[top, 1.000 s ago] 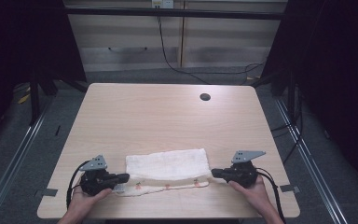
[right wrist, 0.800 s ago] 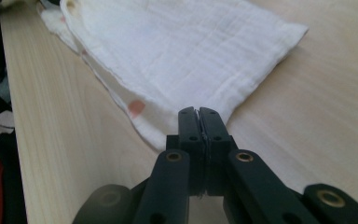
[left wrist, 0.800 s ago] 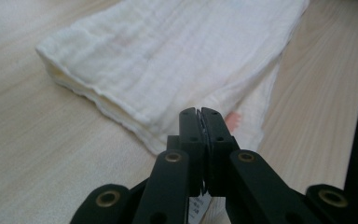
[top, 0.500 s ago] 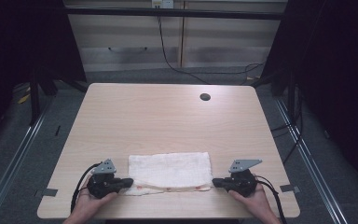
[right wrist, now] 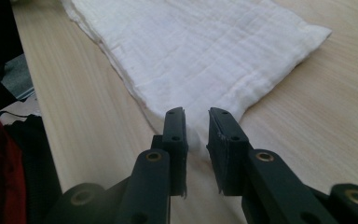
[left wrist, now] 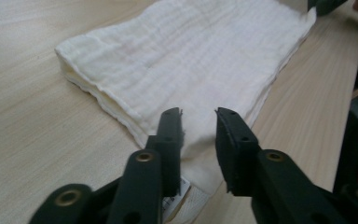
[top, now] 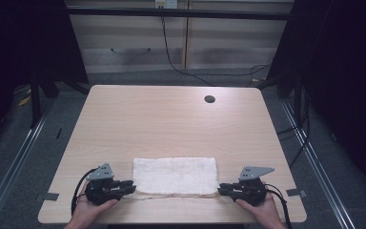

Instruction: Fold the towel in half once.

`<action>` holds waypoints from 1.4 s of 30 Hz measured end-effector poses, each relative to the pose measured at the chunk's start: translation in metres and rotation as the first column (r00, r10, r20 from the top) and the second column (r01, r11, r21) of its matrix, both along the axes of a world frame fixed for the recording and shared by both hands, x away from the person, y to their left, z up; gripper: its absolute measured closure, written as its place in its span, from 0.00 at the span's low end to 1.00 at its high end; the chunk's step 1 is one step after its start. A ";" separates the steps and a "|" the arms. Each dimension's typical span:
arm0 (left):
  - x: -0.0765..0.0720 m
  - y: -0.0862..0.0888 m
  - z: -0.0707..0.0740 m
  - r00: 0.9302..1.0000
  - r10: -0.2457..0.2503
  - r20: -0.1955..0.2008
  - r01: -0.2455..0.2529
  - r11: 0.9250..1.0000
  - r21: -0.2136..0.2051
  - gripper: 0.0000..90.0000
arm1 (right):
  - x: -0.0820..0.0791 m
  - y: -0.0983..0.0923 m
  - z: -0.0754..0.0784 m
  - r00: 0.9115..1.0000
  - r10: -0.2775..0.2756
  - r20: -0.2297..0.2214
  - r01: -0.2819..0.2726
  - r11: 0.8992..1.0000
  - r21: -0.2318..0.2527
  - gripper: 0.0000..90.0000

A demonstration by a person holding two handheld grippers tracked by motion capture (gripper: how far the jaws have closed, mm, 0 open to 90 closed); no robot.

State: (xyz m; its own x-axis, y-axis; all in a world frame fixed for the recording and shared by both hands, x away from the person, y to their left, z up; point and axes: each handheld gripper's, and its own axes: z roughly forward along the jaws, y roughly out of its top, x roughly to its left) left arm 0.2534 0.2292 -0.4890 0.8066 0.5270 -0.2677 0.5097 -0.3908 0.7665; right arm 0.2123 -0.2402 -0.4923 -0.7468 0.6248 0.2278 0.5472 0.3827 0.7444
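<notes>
A folded white woven cotton cloth (top: pixel 175 174) is lying flat on the near half of the pale wood-grain table (top: pixel 171 119), close to the edge nearest me, its long sides running left to right. A thinner lower layer is peeking out along its near edge, reaching a little past both ends.

My left gripper (top: pixel 124 187) is resting low at the cloth's near left corner, pointing inward toward the cloth. In the left gripper view the cloth (left wrist: pixel 191 60) is stretching away from me, and my gripper (left wrist: pixel 199 116) has its two black jaws standing apart with a clear gap; they have just been opening, and the corner of the cloth is lying slack in the gap below them, not pinched.

My right gripper (top: pixel 225 188) is mirroring it at the near right corner, also pointing inward and lying level over the table. In the right gripper view the cloth (right wrist: pixel 205 51) is tapering to a corner in front of my gripper (right wrist: pixel 196 112), whose jaws have likewise just been opening and are standing narrowly apart, with the corner lying loose just beyond the tips.

My left hand (top: pixel 86 210) and right hand (top: pixel 262 211) are coming in from the near edge, each wrapped around its gripper's body.

A small dark round hole (top: pixel 209 99) is sitting in the table's far right area, well apart from the cloth.
</notes>
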 end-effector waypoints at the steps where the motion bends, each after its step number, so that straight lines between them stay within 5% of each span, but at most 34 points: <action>1: 0.000 0.001 0.001 1.000 0.014 -0.004 -0.014 1.000 -0.009 0.71 | -0.002 0.000 0.001 1.000 -0.004 0.001 0.004 1.000 0.003 0.84; 10: 0.010 0.005 0.008 0.999 0.051 -0.009 -0.051 0.998 -0.048 0.61 | 0.001 -0.007 0.014 0.999 -0.042 0.034 0.040 0.998 0.047 0.77; 16: 0.032 -0.003 0.015 0.997 0.075 0.033 -0.074 0.997 -0.031 0.67 | 0.035 -0.004 0.023 0.996 -0.060 0.064 0.058 0.998 0.038 0.77; 23: 0.056 -0.020 0.004 0.998 0.065 0.002 -0.065 0.998 0.024 0.69 | 0.079 0.009 0.027 0.996 -0.061 0.061 0.059 0.998 0.033 0.77; 31: 0.052 -0.022 -0.009 0.998 0.059 -0.012 -0.058 0.997 0.054 0.72 | 0.107 0.013 0.008 0.997 -0.077 0.027 0.077 0.997 0.003 0.75; 42: 0.053 -0.024 -0.014 0.998 0.058 -0.008 -0.057 0.996 0.070 0.74 | 0.114 0.017 -0.012 0.998 -0.061 -0.023 0.060 0.997 -0.039 0.68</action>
State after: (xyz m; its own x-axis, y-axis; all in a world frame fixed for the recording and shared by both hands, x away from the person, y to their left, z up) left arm 0.3069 0.2048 -0.5034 0.7720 0.5901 -0.2362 0.5401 -0.4133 0.7331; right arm 0.3267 -0.2230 -0.5046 -0.7017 0.6776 0.2202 0.5880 0.3762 0.7160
